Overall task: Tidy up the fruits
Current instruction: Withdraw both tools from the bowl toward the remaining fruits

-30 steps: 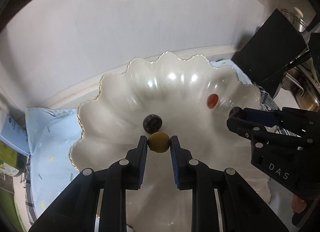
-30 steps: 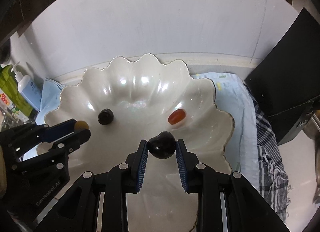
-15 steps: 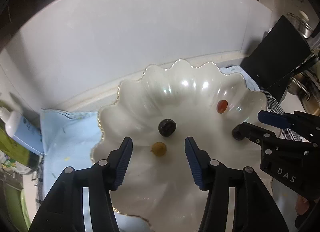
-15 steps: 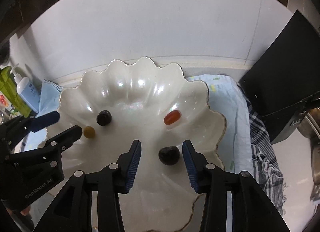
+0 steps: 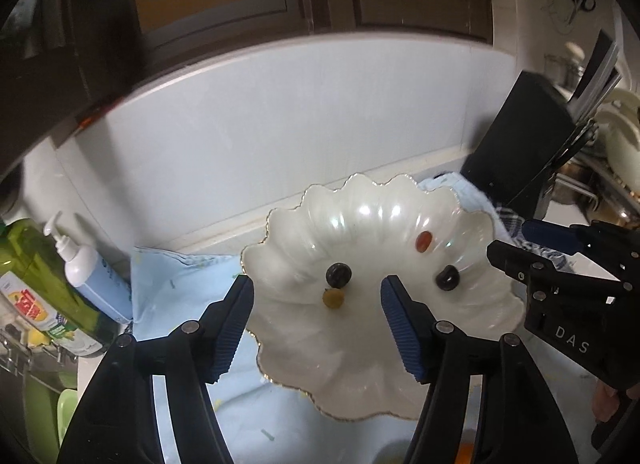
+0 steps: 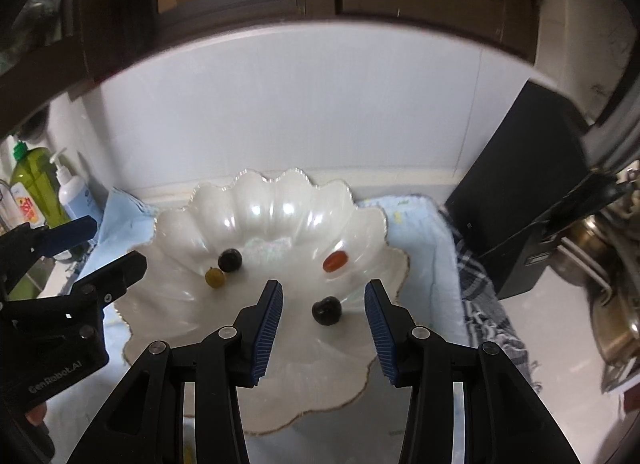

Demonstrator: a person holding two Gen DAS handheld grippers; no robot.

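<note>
claws both released: left claw [image 5: 316, 320] just widened above yellow fruit [image 5: 333, 298]; right claw [image 6: 322, 318] over dark fruit [image 6: 327, 311].

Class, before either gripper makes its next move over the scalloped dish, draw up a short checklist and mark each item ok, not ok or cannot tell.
1. Left gripper empty, jaws just opened: ok.
2. Right gripper open, nothing between its pads: ok.
3. Yellow-green fruit resting in the scalloped dish, against a dark fruit: ok.
4. Second dark fruit and red fruit in the dish: ok.
5. More fruit waiting outside the dish: cannot tell.
</note>
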